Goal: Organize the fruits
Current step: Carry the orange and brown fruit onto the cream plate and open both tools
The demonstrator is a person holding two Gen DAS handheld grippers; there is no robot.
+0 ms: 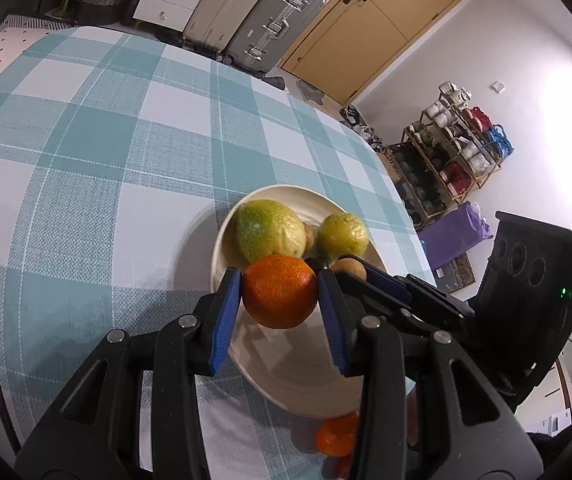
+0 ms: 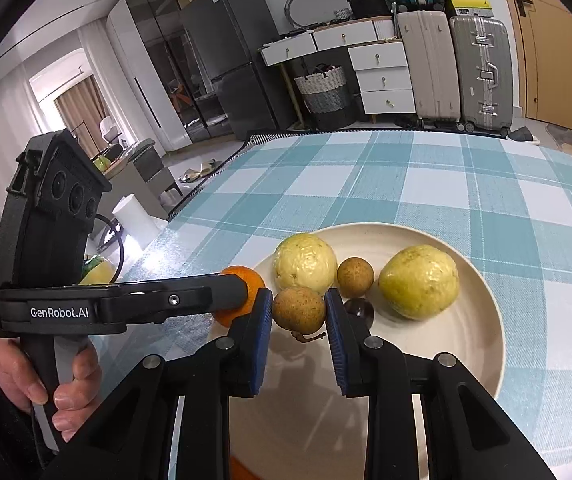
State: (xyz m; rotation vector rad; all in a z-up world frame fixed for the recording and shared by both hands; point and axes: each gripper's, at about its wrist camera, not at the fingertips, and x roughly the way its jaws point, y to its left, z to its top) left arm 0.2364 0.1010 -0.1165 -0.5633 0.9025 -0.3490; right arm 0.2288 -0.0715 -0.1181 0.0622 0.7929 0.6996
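Note:
My left gripper (image 1: pixel 280 294) is shut on an orange (image 1: pixel 280 294) and holds it over the near side of a cream plate (image 1: pixel 306 384). Two yellow-green guavas (image 1: pixel 268 230) (image 1: pixel 342 236) lie on the plate behind it. In the right wrist view my right gripper (image 2: pixel 299 310) is shut on a small brown longan (image 2: pixel 299 310) above the same plate (image 2: pixel 466 340). On that plate lie two guavas (image 2: pixel 305 262) (image 2: pixel 420 282), another longan (image 2: pixel 355 276) and a small dark fruit (image 2: pixel 360 311). The left gripper's body (image 2: pixel 126 304) and its orange (image 2: pixel 252 280) show at left, held by a hand (image 2: pixel 42 376).
The plate stands on a blue-and-white checked tablecloth (image 1: pixel 98 168). Another orange fruit (image 1: pixel 336 436) lies on the cloth just before the plate's near rim. Suitcases (image 2: pixel 480 72), drawers and a door stand beyond the table; a shoe rack (image 1: pixel 446 160) is off its right edge.

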